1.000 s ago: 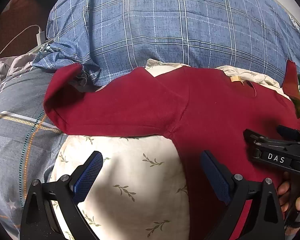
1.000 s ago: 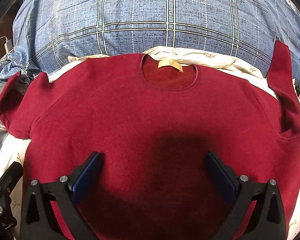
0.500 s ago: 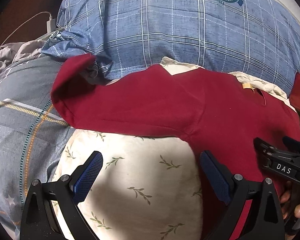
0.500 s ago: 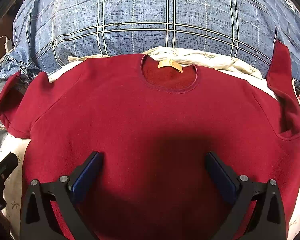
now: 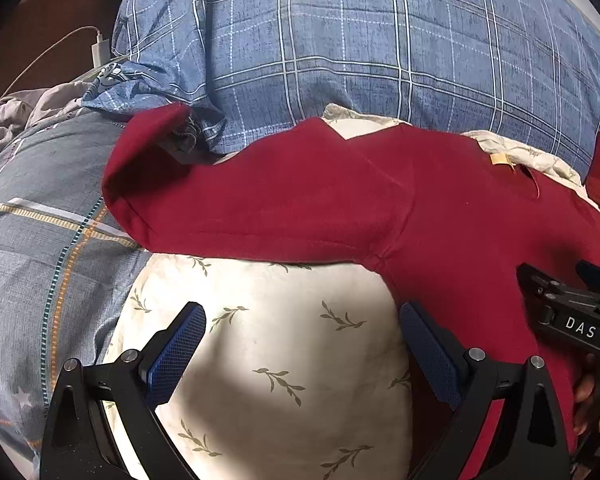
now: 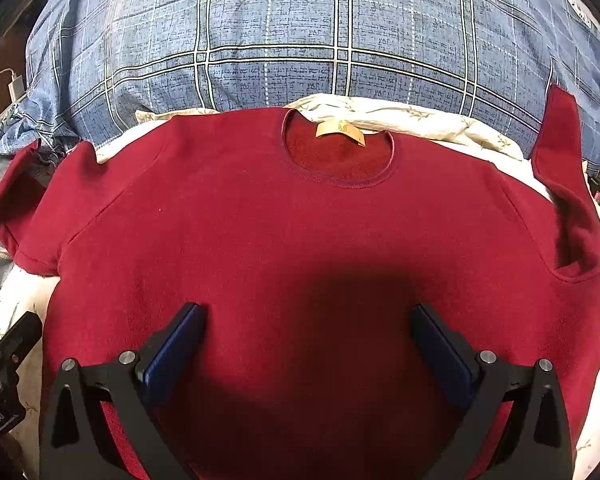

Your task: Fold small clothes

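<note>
A dark red small sweater [image 6: 284, 240] lies flat, front up, on a cream leaf-print sheet [image 5: 268, 320], neck with a tan label [image 6: 340, 133] at the far side. Its left sleeve [image 5: 236, 204] stretches out sideways; its right sleeve [image 6: 560, 168] is bent upward against the pillow. My left gripper [image 5: 302, 344] is open and empty, over the cream sheet just left of the sweater's body, below the left sleeve. My right gripper [image 6: 306, 344] is open and empty, hovering over the sweater's lower middle. The right gripper also shows in the left wrist view [image 5: 568, 312].
A large blue plaid pillow [image 6: 320, 40] lies right behind the sweater. A grey plaid cover with stars [image 5: 32, 248] lies to the left. A white charger and cable [image 5: 100, 46] sit at the far left, beside crumpled pale cloth [image 5: 16, 108].
The left gripper has moved left, off the sweater's body and over the cream sheet; more of the left sleeve shows. The right gripper has barely moved. Both stay open.
</note>
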